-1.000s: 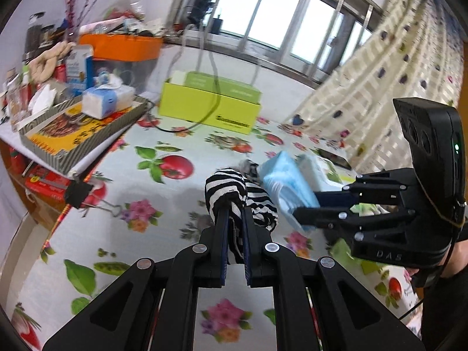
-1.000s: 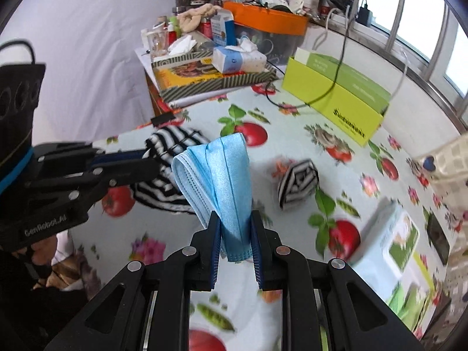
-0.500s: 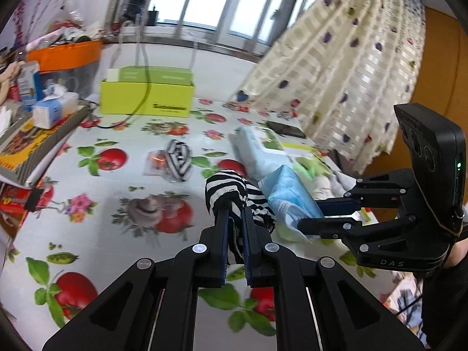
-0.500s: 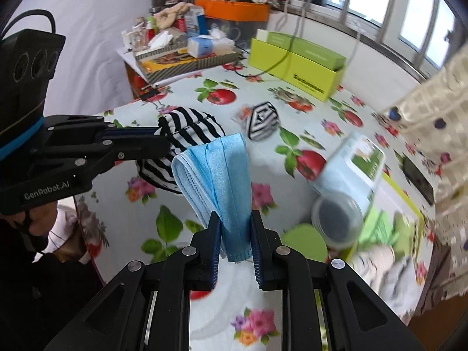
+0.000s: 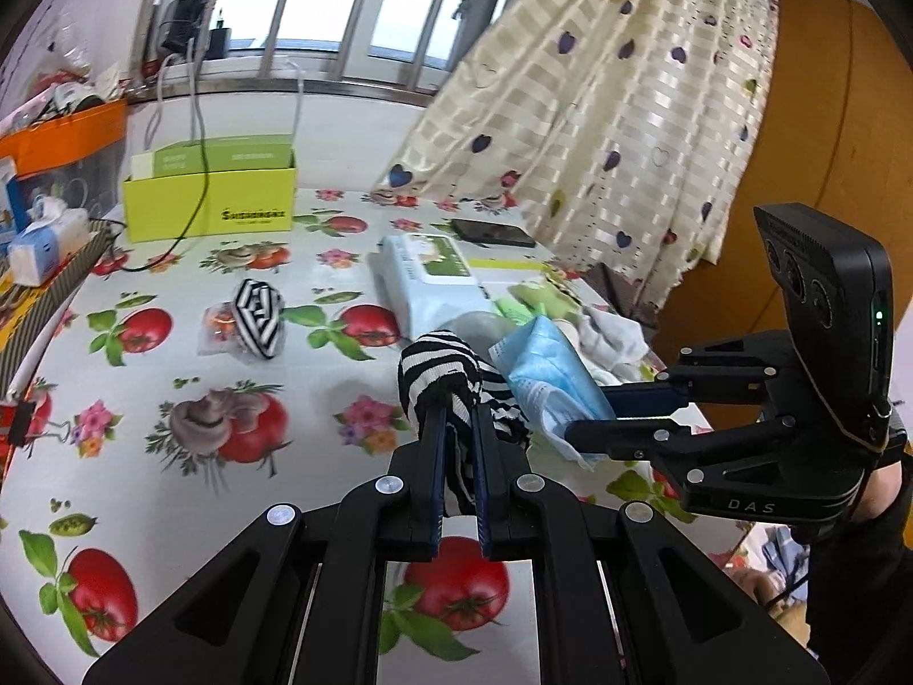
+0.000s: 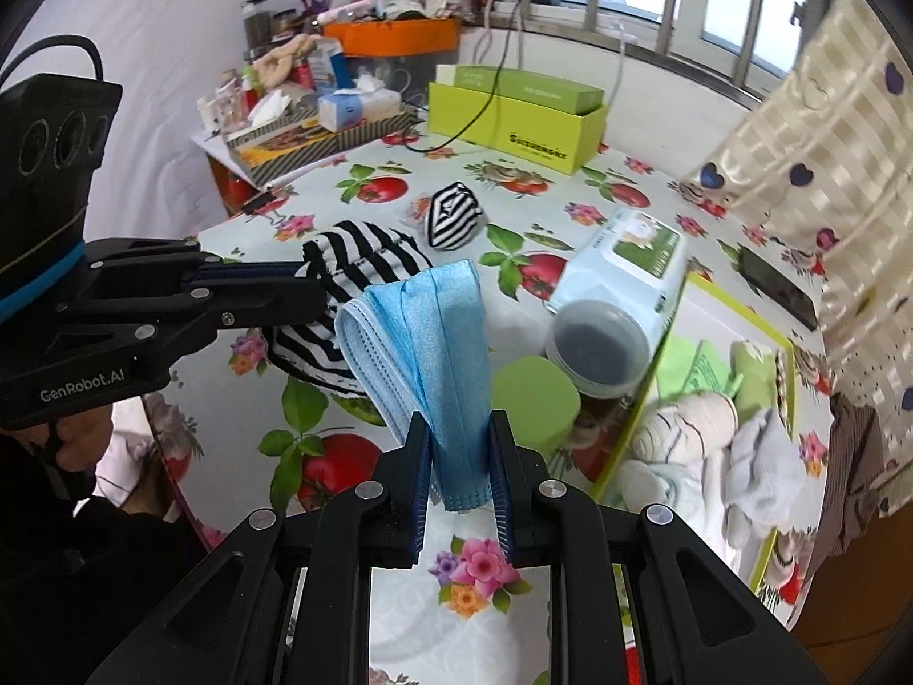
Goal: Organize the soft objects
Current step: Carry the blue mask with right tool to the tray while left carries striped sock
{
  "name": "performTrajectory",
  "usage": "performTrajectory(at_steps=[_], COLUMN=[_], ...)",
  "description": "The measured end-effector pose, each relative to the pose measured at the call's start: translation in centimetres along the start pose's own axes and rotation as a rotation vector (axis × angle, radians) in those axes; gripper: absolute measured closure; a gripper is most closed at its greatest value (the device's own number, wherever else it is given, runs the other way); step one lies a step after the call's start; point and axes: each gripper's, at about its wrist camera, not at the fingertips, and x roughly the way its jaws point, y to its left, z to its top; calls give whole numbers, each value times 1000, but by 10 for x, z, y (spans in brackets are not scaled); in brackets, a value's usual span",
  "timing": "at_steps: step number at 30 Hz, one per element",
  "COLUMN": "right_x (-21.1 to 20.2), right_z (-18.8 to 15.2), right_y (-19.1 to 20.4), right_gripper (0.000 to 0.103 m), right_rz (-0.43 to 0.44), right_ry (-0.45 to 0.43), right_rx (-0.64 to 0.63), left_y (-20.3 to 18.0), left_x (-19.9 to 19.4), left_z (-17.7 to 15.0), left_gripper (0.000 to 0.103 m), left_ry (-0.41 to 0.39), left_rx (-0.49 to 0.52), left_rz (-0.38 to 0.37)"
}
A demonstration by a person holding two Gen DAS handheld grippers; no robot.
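Note:
My left gripper [image 5: 456, 428] is shut on a black-and-white striped sock [image 5: 439, 377] and holds it above the table; the sock also shows in the right wrist view [image 6: 354, 262]. My right gripper [image 6: 456, 428] is shut on a folded blue face mask [image 6: 433, 342], held right beside the sock; the mask also shows in the left wrist view [image 5: 542, 377]. A second rolled striped sock [image 5: 259, 314] lies on the fruit-print tablecloth [image 5: 171, 388]. A yellow-green tray [image 6: 645, 416] at the right holds white and green soft items [image 6: 707, 434].
A wet-wipes pack [image 6: 633, 262], a clear jar [image 6: 599, 348] and a green lid [image 6: 536, 399] sit by the tray. A lime box [image 5: 211, 200] with cables, a tissue pack [image 5: 45, 240], a phone [image 5: 491, 231] and clutter line the far side. A curtain [image 5: 599, 114] hangs right.
Both grippers have swung to the right across the table with the sock and mask still held. The tray with soft items has come into view.

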Motion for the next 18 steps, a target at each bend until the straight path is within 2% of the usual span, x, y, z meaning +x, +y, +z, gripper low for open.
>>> performTrajectory(at_steps=[18], right_x=[-26], right_z=[-24], right_y=[-45], right_gripper=[85], right_rz=[-36], right_ry=[-74], right_rx=[118], left_y=[-36], left_x=[21], left_z=[20], left_gripper=[94], left_ry=[2], left_rx=[63], left_rz=[-45])
